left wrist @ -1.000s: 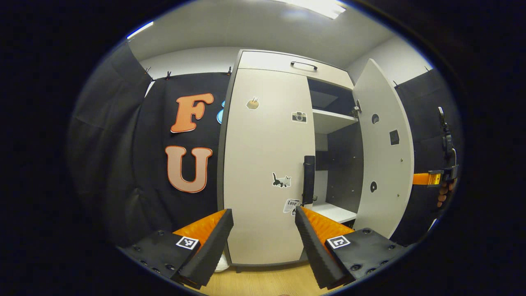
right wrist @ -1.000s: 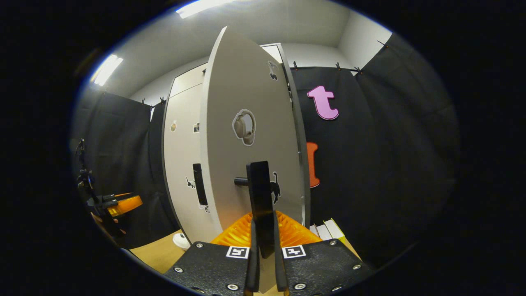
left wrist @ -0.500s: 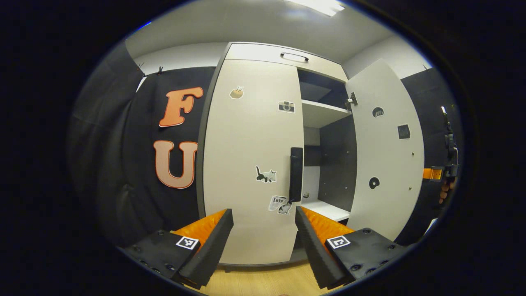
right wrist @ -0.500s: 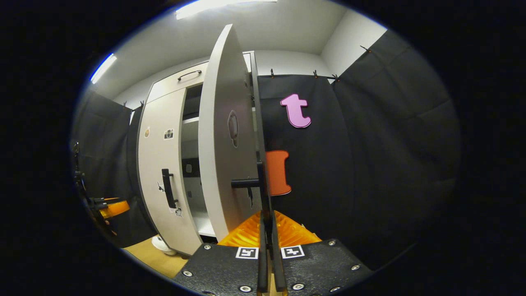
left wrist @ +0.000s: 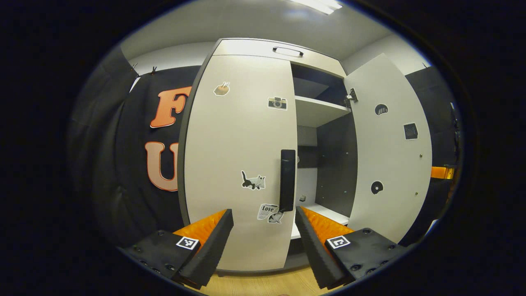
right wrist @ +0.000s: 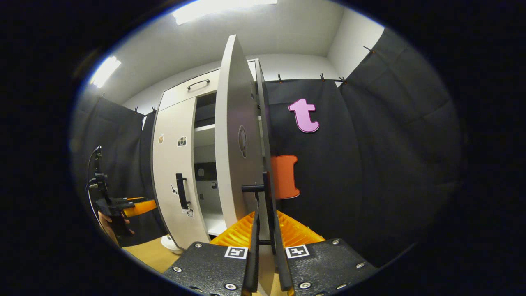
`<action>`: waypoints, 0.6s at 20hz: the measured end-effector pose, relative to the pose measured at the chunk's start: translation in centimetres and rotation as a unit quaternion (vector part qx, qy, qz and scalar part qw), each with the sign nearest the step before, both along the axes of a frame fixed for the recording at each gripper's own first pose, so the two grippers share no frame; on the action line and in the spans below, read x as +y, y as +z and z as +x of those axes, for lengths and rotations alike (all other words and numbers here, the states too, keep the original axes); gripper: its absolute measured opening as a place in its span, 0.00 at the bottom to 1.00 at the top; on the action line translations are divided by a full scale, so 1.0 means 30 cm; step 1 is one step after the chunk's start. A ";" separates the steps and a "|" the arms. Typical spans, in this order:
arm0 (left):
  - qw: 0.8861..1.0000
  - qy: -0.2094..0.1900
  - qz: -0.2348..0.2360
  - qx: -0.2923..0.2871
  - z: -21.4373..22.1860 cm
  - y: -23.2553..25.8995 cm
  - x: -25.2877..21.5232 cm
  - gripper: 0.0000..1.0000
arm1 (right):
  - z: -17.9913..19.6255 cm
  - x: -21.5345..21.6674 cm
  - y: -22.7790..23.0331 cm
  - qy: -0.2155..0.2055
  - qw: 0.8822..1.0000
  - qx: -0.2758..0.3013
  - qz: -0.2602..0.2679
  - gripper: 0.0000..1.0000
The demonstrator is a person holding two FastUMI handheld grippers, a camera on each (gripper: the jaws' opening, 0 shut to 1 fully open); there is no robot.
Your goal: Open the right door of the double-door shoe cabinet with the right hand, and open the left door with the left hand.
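Risk lies at the left door (left wrist: pixel 238 164): it sits closed, its handle (left wrist: pixel 287 180) just beyond the left tool (left wrist: pixel 263 220), whose fingers gape wide and could skid off. Right tool (right wrist: pixel 266 246) clamps the right door's handle (right wrist: pixel 267 205); right door (right wrist: pixel 230 135) stands swung out.

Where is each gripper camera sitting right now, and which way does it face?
Left gripper view: rides the open left gripper, facing the closed left door and its handle.
Right gripper view: rides the right gripper, looking along the open right door, fingers clamped on its handle.
Shared: the cabinet; the right gripper view also catches the left gripper and a hand.
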State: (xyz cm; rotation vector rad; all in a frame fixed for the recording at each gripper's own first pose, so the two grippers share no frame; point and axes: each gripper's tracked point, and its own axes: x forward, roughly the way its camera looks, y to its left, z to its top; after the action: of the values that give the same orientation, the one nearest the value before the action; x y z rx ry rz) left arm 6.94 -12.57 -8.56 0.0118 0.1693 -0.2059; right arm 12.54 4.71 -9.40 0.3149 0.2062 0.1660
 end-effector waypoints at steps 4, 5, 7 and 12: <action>1.000 -0.004 0.002 0.002 0.079 0.006 -0.050 0.97 | -0.032 -0.025 0.015 -0.005 1.000 -0.007 -0.024 0.34; 1.000 -0.006 0.001 0.004 0.102 0.009 -0.067 0.97 | -0.034 -0.032 0.020 -0.010 1.000 -0.008 -0.021 0.36; 1.000 -0.018 -0.008 0.009 0.138 0.014 -0.113 0.97 | -0.042 -0.043 0.027 -0.017 1.000 -0.009 -0.012 0.44; 1.000 -0.029 0.011 -0.003 0.219 0.034 -0.185 0.97 | -0.049 -0.053 0.002 -0.019 1.000 0.009 0.004 0.60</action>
State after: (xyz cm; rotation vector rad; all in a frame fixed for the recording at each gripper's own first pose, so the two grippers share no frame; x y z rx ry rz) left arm 13.50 -18.13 -7.55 0.0388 0.1658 -0.2622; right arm 11.08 3.11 -9.34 0.3283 0.2176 0.1258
